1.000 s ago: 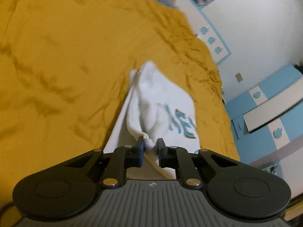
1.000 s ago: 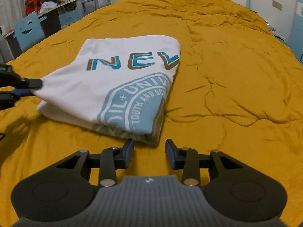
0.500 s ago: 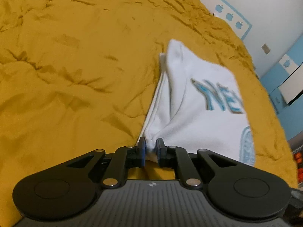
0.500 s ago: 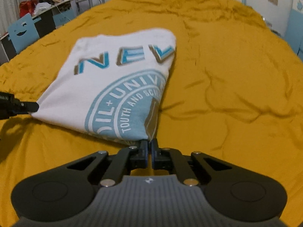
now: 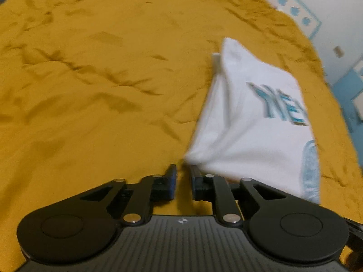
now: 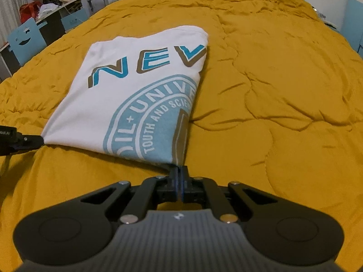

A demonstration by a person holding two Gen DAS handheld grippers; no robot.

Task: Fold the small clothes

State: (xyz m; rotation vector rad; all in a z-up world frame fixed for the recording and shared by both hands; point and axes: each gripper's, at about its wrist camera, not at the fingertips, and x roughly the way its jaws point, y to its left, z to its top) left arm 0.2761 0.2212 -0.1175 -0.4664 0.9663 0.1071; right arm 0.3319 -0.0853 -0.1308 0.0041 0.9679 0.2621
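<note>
Shirt: the folded white T-shirt [image 6: 136, 95] lies flat on the yellow bedspread [image 6: 283, 90], directly ahead of both tools and touching each of them at a near corner.
Right tool: the right gripper [image 6: 180, 176] has its jaws pressed together on the near right corner of the shirt, at the edge of the round blue print.
Left tool: the left gripper [image 5: 181, 174] has its jaws parted; the near left corner of the shirt sits just at the tip of its right finger, and I cannot see cloth between the fingers.
Key relation: the near edge of the shirt runs from one tool to the other, so the two corners are at the two tools, and the rest of the shirt extends forward, away from both.
Long axis: it seems to run forward from the tools, toward the letters.
Nearer hand: both are equally near, but only the right one has a hold.
Containers: none is visible near the tools.
</note>
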